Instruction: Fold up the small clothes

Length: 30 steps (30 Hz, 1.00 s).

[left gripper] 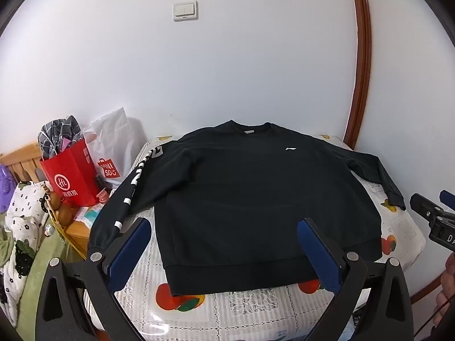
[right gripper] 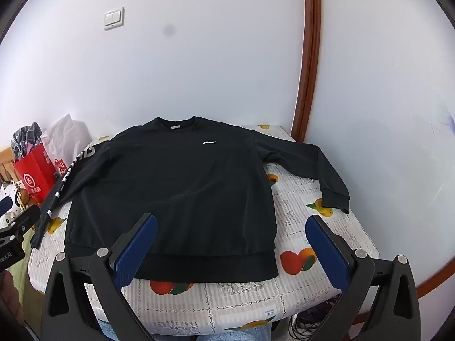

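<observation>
A black long-sleeved sweatshirt (left gripper: 256,193) lies flat, front up, on a small table with a fruit-print cloth (left gripper: 227,309); it also shows in the right wrist view (right gripper: 176,187). Its collar points to the wall, its hem toward me. The left sleeve with white lettering (left gripper: 128,196) hangs over the table's left edge. The right sleeve (right gripper: 318,167) lies bent on the cloth. My left gripper (left gripper: 224,244) is open and empty, above the hem. My right gripper (right gripper: 231,238) is open and empty, over the hem's right corner; its tip also shows at the right of the left wrist view (left gripper: 426,207).
A red paper bag (left gripper: 71,176) and a white shopping bag (left gripper: 113,147) stand left of the table on a wooden surface. A white wall with a light switch (left gripper: 185,11) is behind. A brown door frame (right gripper: 308,56) rises at the table's right rear corner.
</observation>
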### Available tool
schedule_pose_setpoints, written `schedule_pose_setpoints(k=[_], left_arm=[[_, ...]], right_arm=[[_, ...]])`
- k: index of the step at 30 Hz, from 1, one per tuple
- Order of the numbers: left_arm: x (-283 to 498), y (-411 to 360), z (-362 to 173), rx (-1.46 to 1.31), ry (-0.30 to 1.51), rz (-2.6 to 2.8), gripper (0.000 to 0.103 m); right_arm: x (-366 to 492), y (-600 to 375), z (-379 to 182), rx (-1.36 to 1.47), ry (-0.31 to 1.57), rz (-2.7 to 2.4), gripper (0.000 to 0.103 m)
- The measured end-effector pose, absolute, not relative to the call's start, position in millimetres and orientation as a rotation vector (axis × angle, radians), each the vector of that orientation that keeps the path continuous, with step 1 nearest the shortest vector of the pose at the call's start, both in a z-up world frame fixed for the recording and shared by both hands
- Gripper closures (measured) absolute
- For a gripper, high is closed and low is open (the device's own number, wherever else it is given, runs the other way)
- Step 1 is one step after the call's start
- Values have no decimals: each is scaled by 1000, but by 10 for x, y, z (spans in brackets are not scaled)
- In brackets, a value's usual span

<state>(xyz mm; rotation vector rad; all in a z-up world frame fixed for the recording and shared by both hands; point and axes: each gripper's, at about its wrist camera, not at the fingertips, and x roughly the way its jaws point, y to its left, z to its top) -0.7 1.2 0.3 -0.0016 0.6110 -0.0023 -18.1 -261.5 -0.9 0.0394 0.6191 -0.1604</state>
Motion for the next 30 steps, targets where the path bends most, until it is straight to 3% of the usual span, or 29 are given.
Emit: schedule_pose_setpoints(k=[30], left_arm=[[26, -3, 64, 5, 626, 5, 0]], right_arm=[[-179, -2594, -26, 28, 639, -179, 0]])
